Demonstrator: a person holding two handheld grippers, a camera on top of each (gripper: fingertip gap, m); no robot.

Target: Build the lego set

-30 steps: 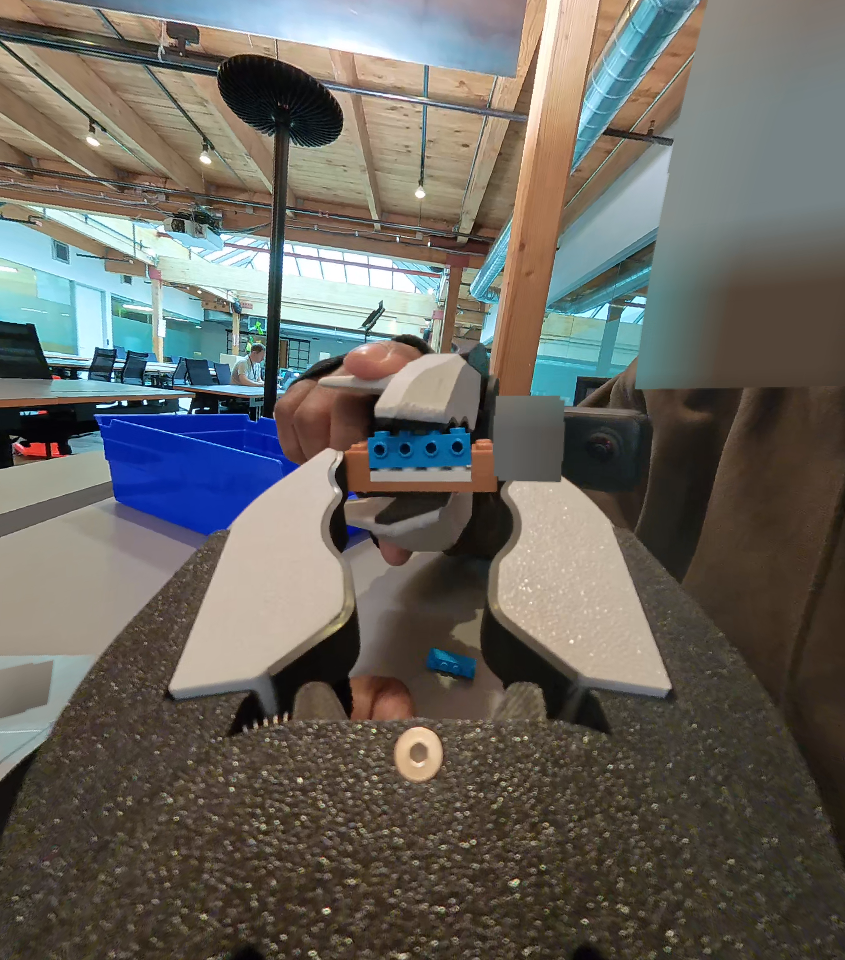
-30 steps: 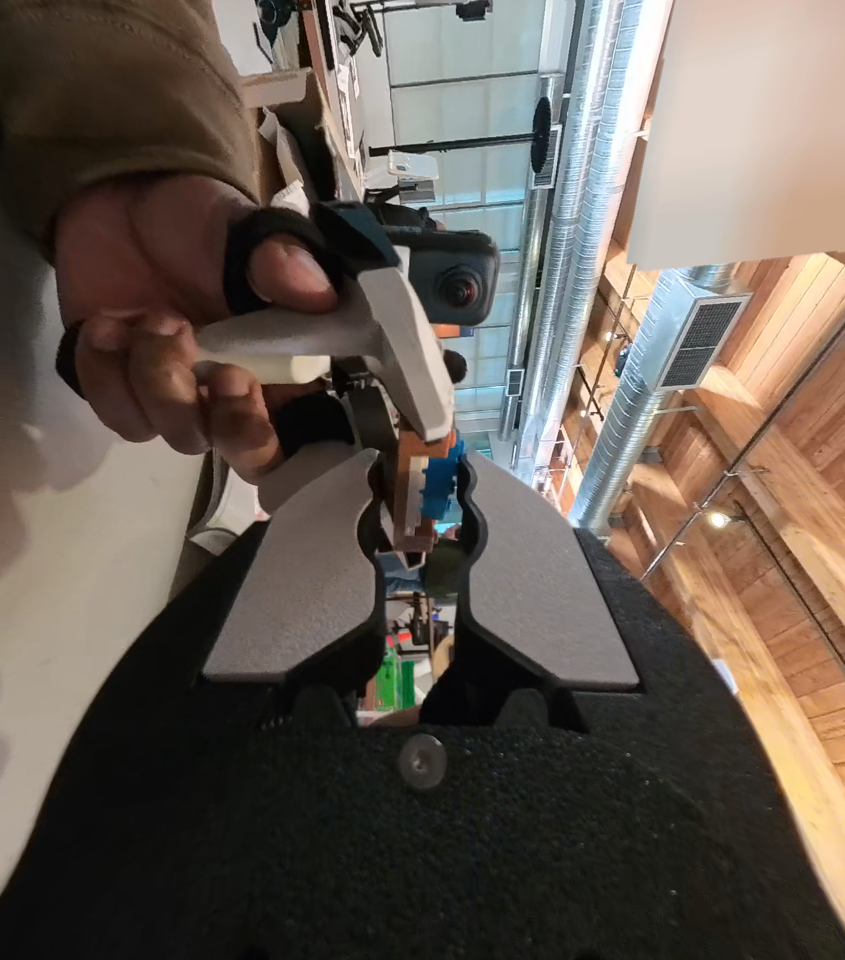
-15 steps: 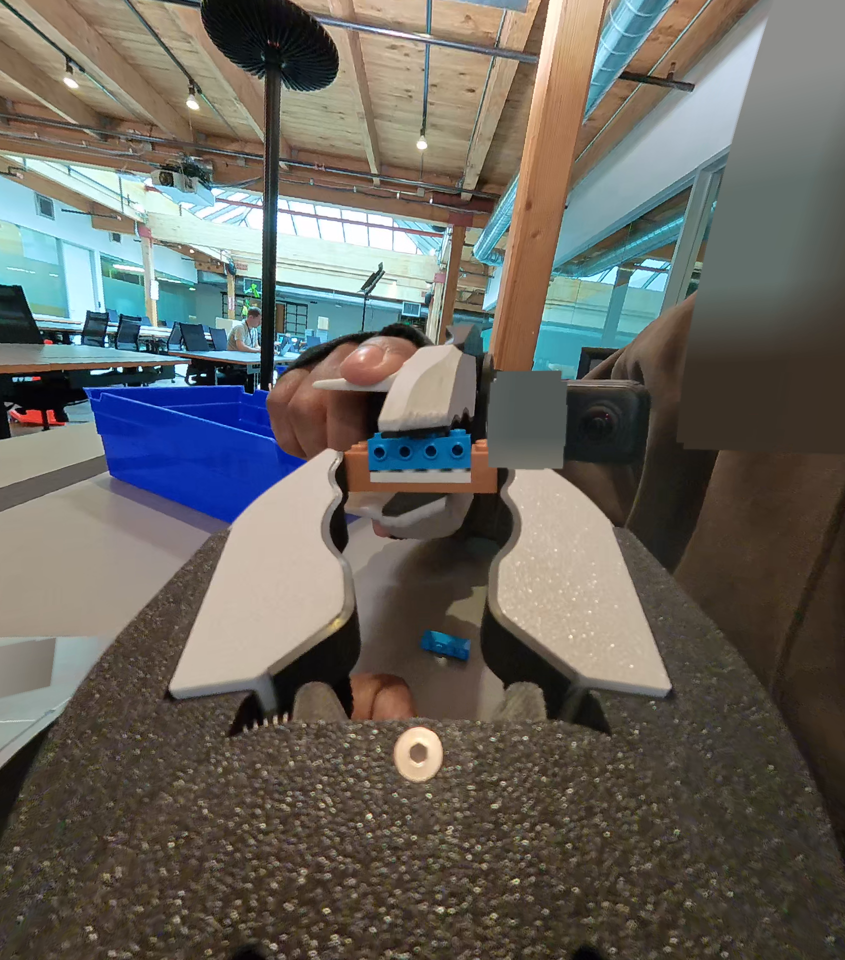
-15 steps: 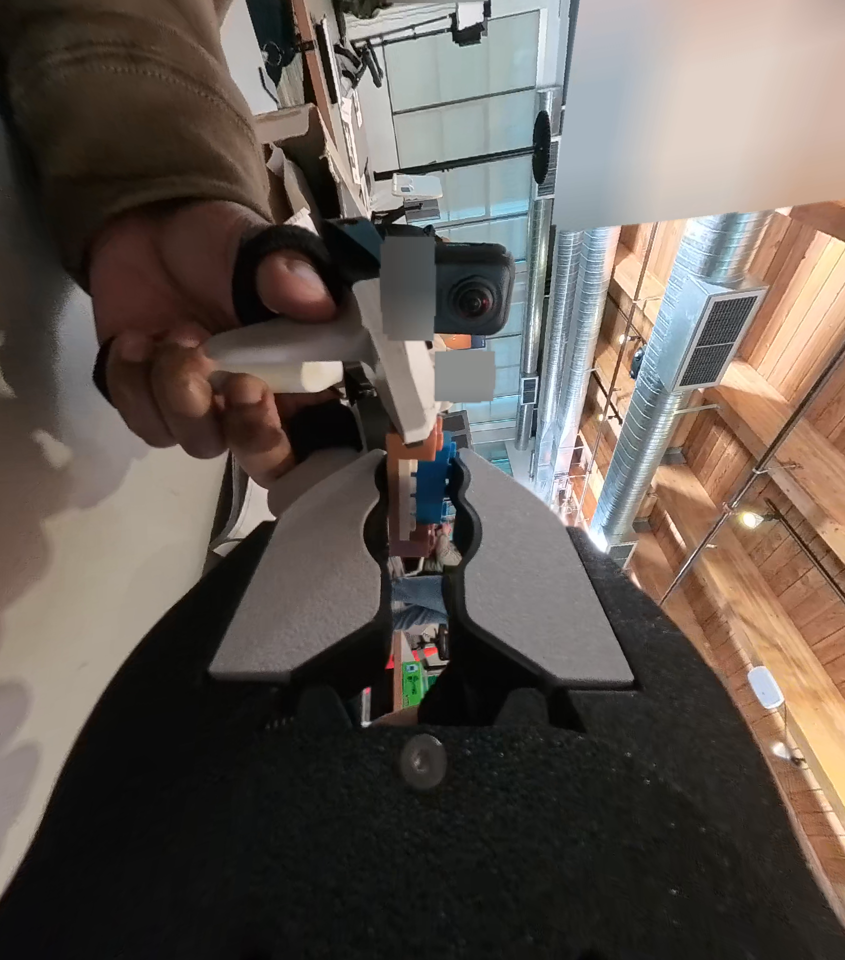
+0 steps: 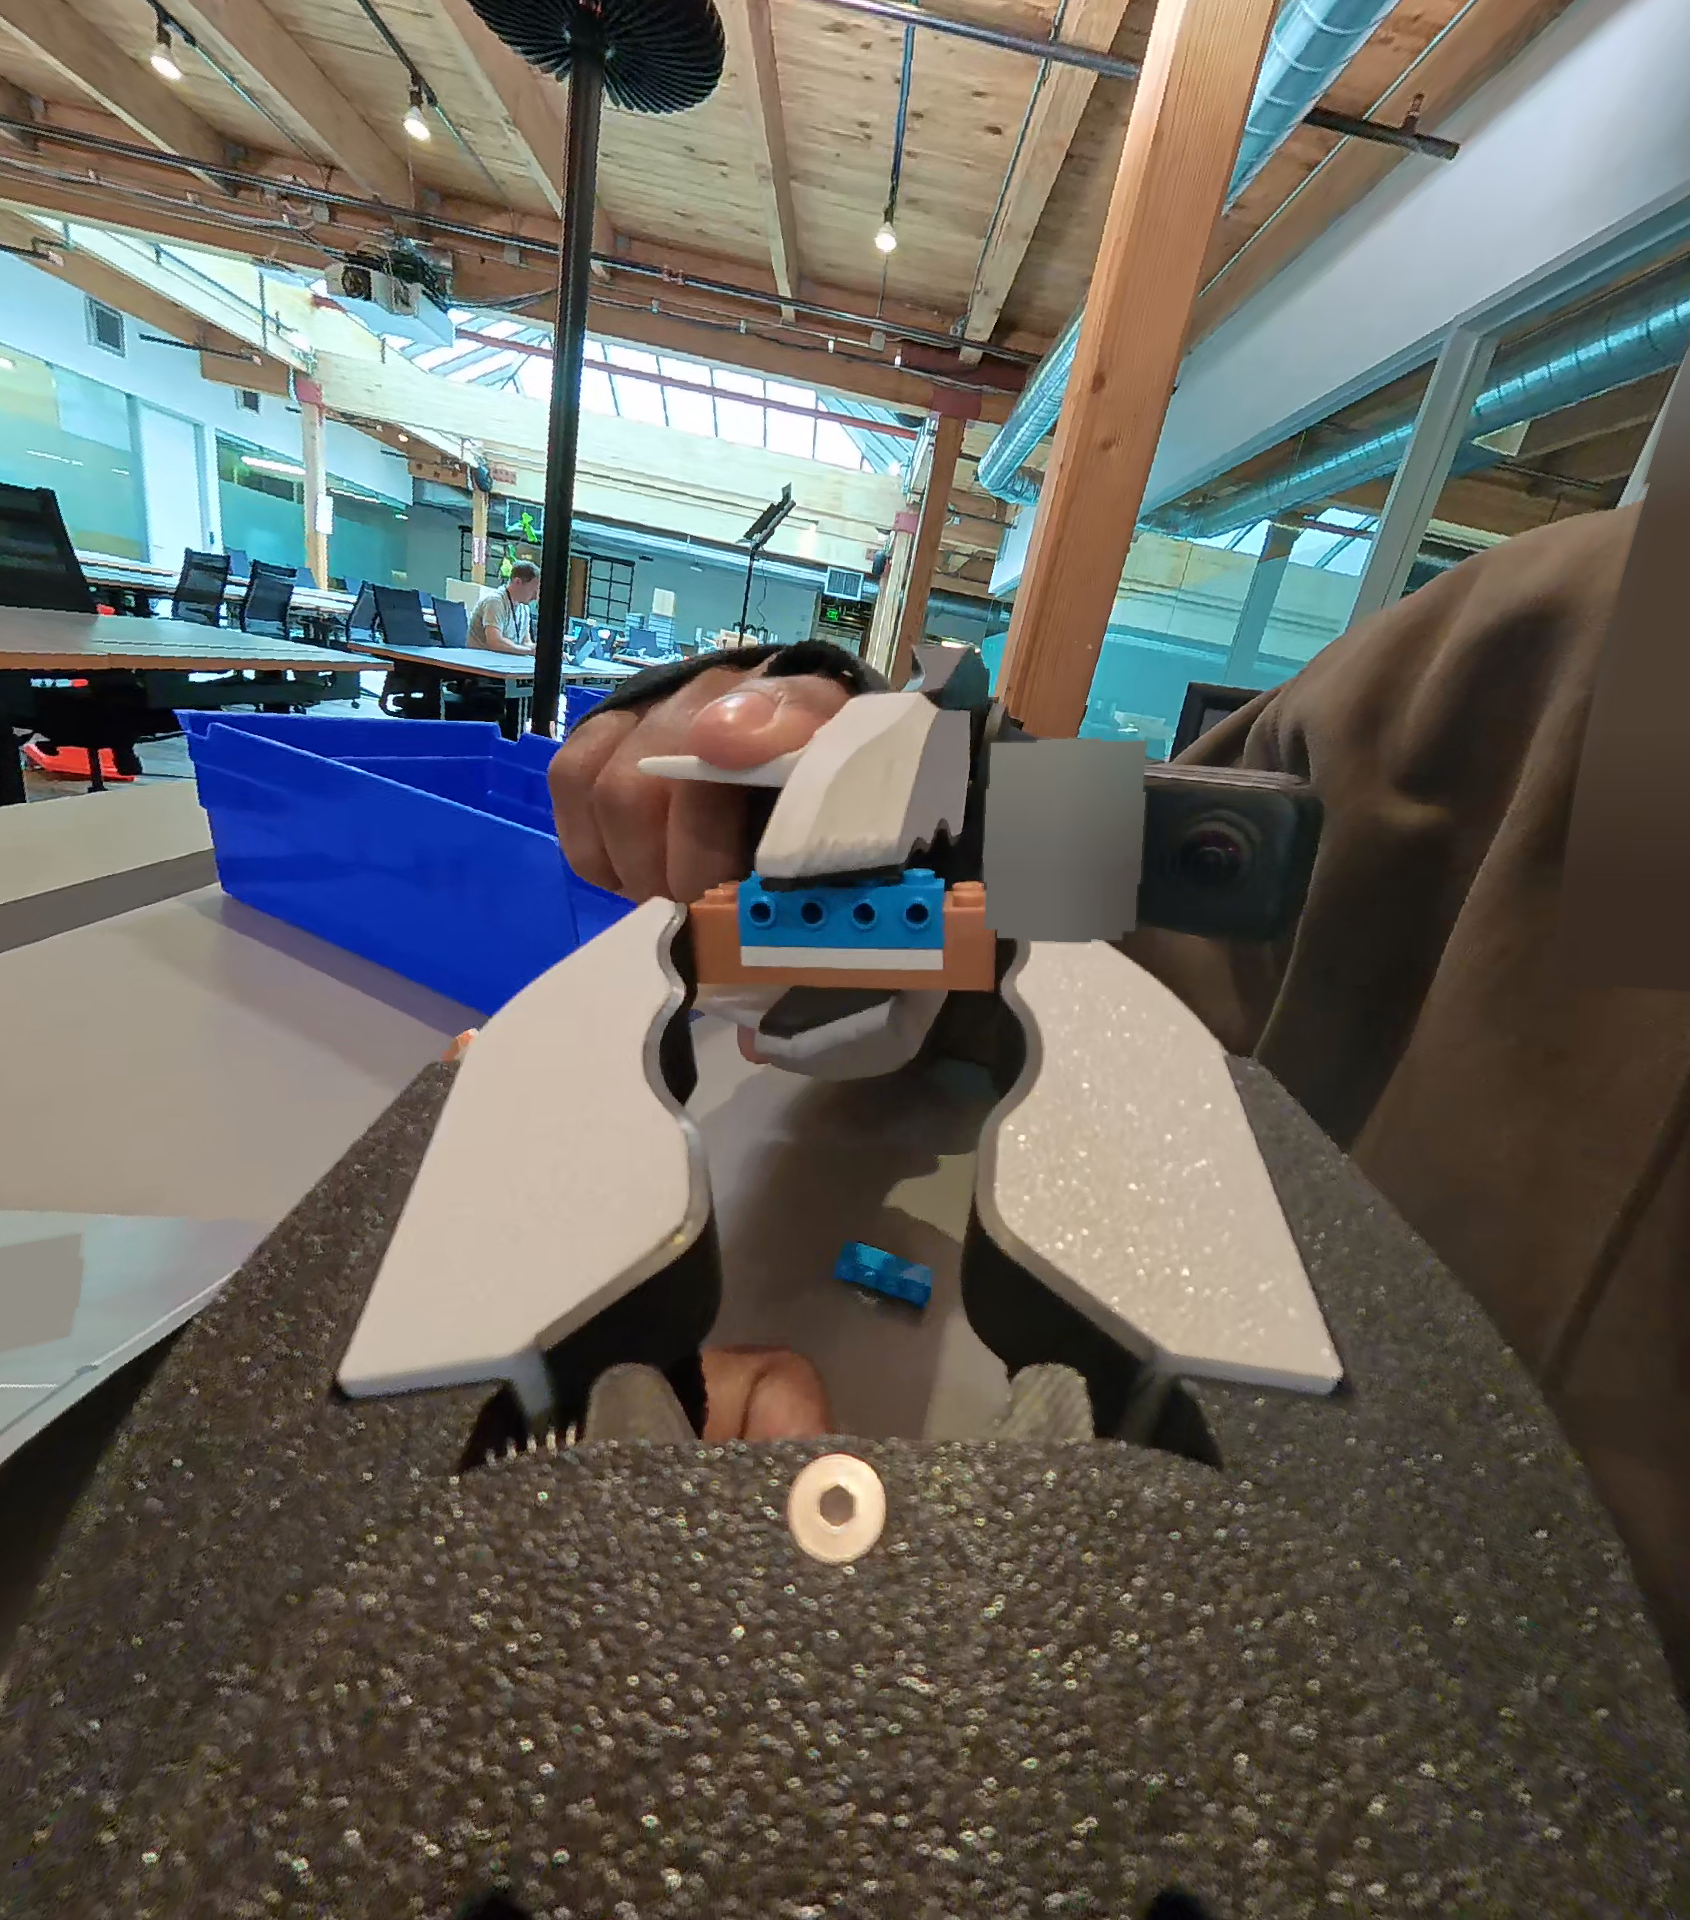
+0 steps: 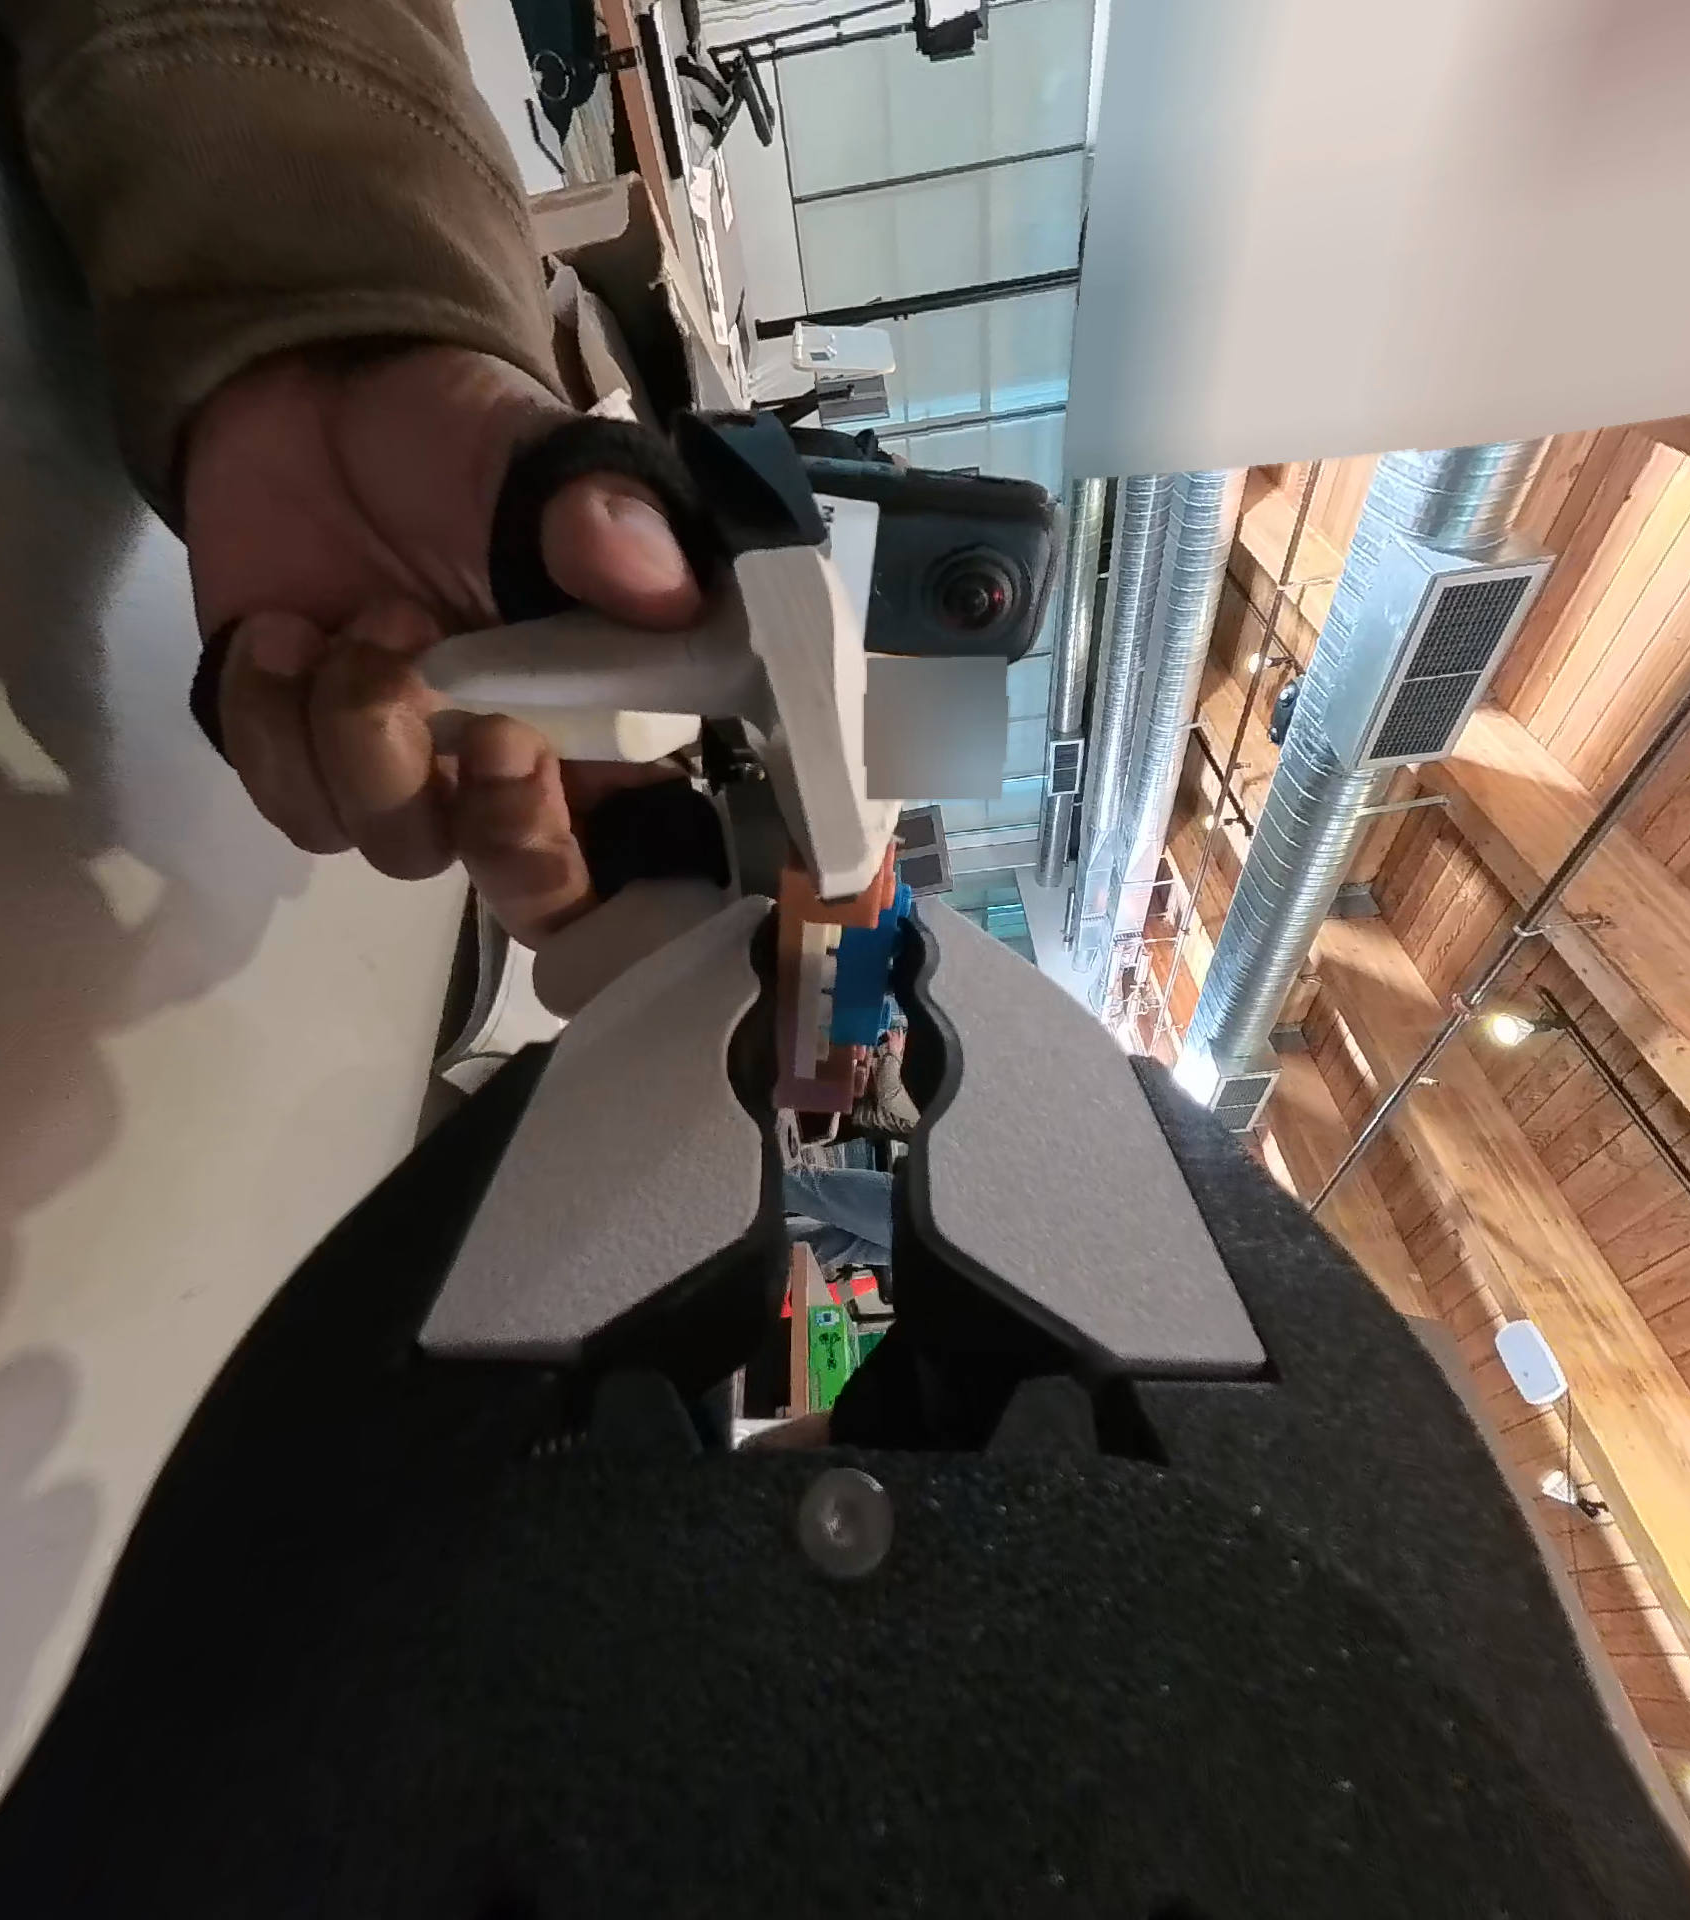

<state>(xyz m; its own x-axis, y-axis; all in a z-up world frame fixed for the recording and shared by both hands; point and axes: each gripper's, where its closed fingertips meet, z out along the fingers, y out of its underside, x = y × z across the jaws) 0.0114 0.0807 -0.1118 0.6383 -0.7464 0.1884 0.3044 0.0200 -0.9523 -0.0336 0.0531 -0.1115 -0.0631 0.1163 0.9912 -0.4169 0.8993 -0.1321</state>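
The lego assembly [image 5: 839,933] is held up in the air above the grey bench [image 5: 124,1049], caught between both tools at once. It is a small flat build: an orange-brown frame brick forming the base and two raised ends, a thin white strip laid along it, and a blue brick with a row of four round holes seated on top between the ends. The left gripper [image 5: 841,961] grasps it by its two short ends, each fingertip pressed against an orange-brown end. The right gripper [image 6: 846,961] pinches the same assembly [image 6: 836,982] across its thickness, one finger on the blue top and the other on the orange-brown underside; in the left wrist view its upper white finger [image 5: 856,800] rests on the blue brick, with the person's right hand [image 5: 685,790] behind it. From the right wrist view the build appears edge-on and partly in shadow, so its layers look like orange, white and blue, though the darker lower end is hard to read there. A loose blue brick [image 5: 880,1272] lies on the bench below the assembly. A blue plastic bin [image 5: 384,821] stands farther back on the bench.
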